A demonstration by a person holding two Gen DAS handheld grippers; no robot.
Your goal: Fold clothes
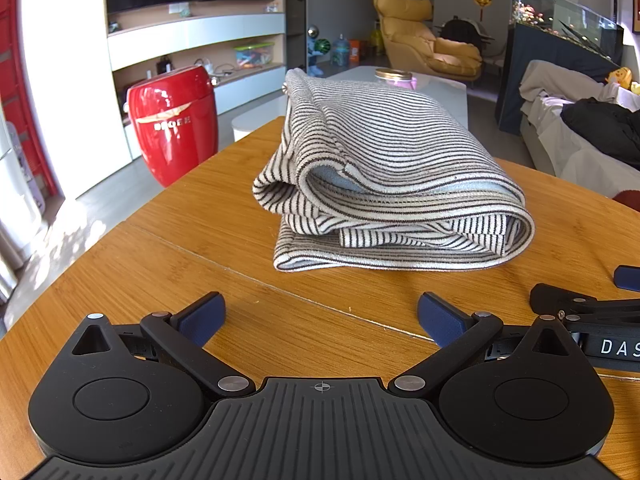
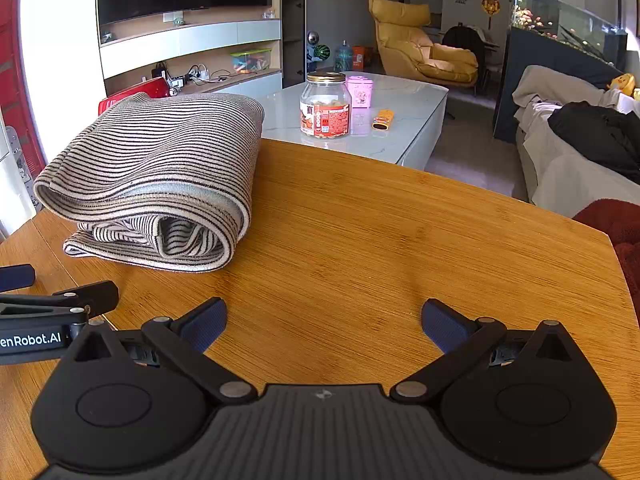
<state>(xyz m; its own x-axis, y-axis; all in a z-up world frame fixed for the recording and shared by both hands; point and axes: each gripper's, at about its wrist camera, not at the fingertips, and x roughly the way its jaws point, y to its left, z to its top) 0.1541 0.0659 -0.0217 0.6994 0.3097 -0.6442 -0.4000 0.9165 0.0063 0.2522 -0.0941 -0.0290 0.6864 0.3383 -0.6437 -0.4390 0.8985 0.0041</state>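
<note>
- Currently the striped garment (image 1: 384, 184) lies folded into a compact bundle on the wooden table (image 1: 160, 264): centre of the frame in the left wrist view, upper left in the right wrist view (image 2: 160, 184).
- Left gripper (image 1: 320, 320): jaws spread wide, blue pads well apart, nothing between them. It sits low at the bottom of its frame, near the garment's front edge but not touching it.
- Right gripper (image 2: 324, 324): jaws likewise wide apart and empty, over bare table. The garment is off to its upper left, apart from it.
- Each gripper shows at the edge of the other's view, so the two are side by side at the table's near side.
- Fold state: several layers stacked, with a rounded fold on the right-hand side in both views. Front edges are wavy and loose; a pale blue lining shows between layers. Upper left corner of the bundle looks bunched in the left wrist view.
- Judgement: folding appears essentially complete; step in hand reads as release and back-off, or a check of the result.
- Next move, if any: a light tidy of the uneven front edges or the bunched corner. That calls for a shallow pinch on the top layer only, so the lower layers are not dragged.
- Background, not involved: glass jar (image 2: 325, 105) on the white table (image 2: 400, 92) beyond.
</note>
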